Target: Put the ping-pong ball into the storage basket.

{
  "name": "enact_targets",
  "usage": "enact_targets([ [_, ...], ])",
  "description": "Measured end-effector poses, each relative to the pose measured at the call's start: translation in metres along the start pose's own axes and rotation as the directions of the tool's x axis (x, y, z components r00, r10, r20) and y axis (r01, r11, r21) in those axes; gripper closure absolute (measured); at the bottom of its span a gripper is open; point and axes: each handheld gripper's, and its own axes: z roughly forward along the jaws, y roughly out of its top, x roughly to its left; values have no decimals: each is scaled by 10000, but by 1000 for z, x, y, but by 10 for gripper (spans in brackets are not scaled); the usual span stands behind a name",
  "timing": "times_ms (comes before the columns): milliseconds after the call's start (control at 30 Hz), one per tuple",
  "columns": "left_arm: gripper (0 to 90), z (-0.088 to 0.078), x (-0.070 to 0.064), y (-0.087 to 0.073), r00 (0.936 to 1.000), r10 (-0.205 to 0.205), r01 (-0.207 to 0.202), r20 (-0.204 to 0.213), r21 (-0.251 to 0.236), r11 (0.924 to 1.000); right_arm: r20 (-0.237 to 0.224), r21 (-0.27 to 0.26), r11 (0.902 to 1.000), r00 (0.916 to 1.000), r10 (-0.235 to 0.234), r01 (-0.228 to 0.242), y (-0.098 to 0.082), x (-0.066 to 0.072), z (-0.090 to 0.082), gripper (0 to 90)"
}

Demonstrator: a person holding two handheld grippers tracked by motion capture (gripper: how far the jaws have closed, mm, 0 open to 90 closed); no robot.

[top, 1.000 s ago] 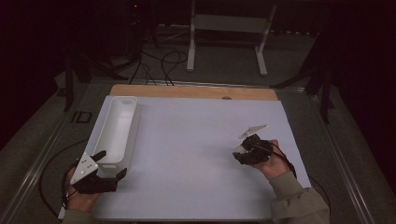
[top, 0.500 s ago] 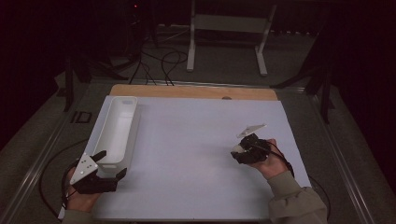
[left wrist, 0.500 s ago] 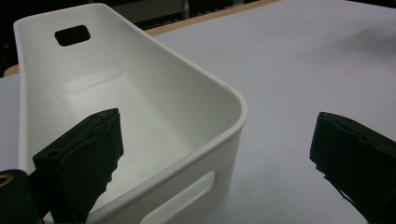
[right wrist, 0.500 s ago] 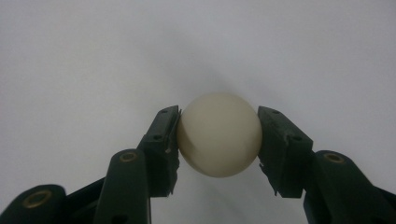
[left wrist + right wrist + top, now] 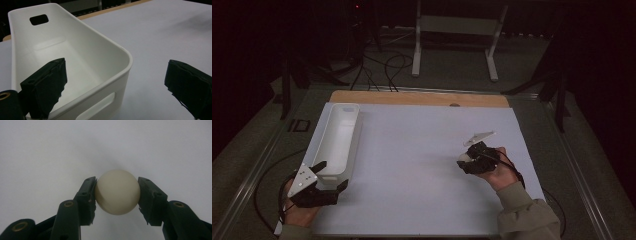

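In the right gripper view a cream-white ball [image 5: 117, 192] sits squeezed between the two black jaws of my right gripper [image 5: 117, 195], just above the white table cover. From the high view that right gripper [image 5: 468, 161] is at the right-middle of the cover with the ball [image 5: 463, 158] at its tip. A long white bin [image 5: 337, 137] lies along the left side. My left gripper [image 5: 332, 174] is at the bin's near end, jaws wide apart. In the left gripper view, the left gripper [image 5: 116, 66] has one jaw inside the empty bin [image 5: 75, 57] and the other outside, neither pressing the wall.
A white cover [image 5: 412, 165] spreads over most of the table, with a strip of bare wood [image 5: 417, 98] along the far edge. Beyond the table stand a metal frame [image 5: 457, 30] and loose cables [image 5: 382, 65] on a dark floor.
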Motion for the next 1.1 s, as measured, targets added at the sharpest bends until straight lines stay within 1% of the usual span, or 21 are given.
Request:
enact_targets([
  [233,91,3,-2,2,10000,-17,17,44,14,10000,-1,-93,9999,10000,-48,48,5,2,-1,505],
  [367,133,4,-3,4,10000,-68,69,45,-76,9999,-12,-109,9999,10000,-59,59,7,3,-1,505],
  [400,133,5,-4,6,9999,-75,77,91,-135,9999,-23,-132,9998,9999,-137,137,8,3,-1,504],
  [500,189,9,-7,8,10000,-33,33,-27,-38,10000,-16,-162,9998,9999,-129,128,10,4,-2,505],
  [567,221,12,-8,8,10000,9,-8,-93,91,10000,-5,-175,9996,9998,-219,219,11,4,-3,505],
  [633,248,14,-9,8,9997,-11,16,-241,190,9998,-16,-178,9997,9998,-195,195,12,5,-3,505],
  [733,297,16,-10,9,9990,-94,105,-441,241,9997,3,-217,9995,9997,-240,240,13,5,-4,505],
  [800,334,18,-10,10,9982,-123,138,-585,260,9996,15,-222,9996,9998,-190,191,14,5,-4,505],
  [933,388,22,-12,11,9975,-206,234,-677,409,9989,13,-249,9994,9997,-229,230,17,5,-4,504],
  [967,402,23,-12,11,9973,-176,209,-709,465,9987,-11,-273,9994,9997,-225,225,18,6,-4,504],
  [1100,458,23,-11,11,9963,-274,314,-818,477,9984,10,-298,9991,9995,-304,304,21,8,-5,504],
])
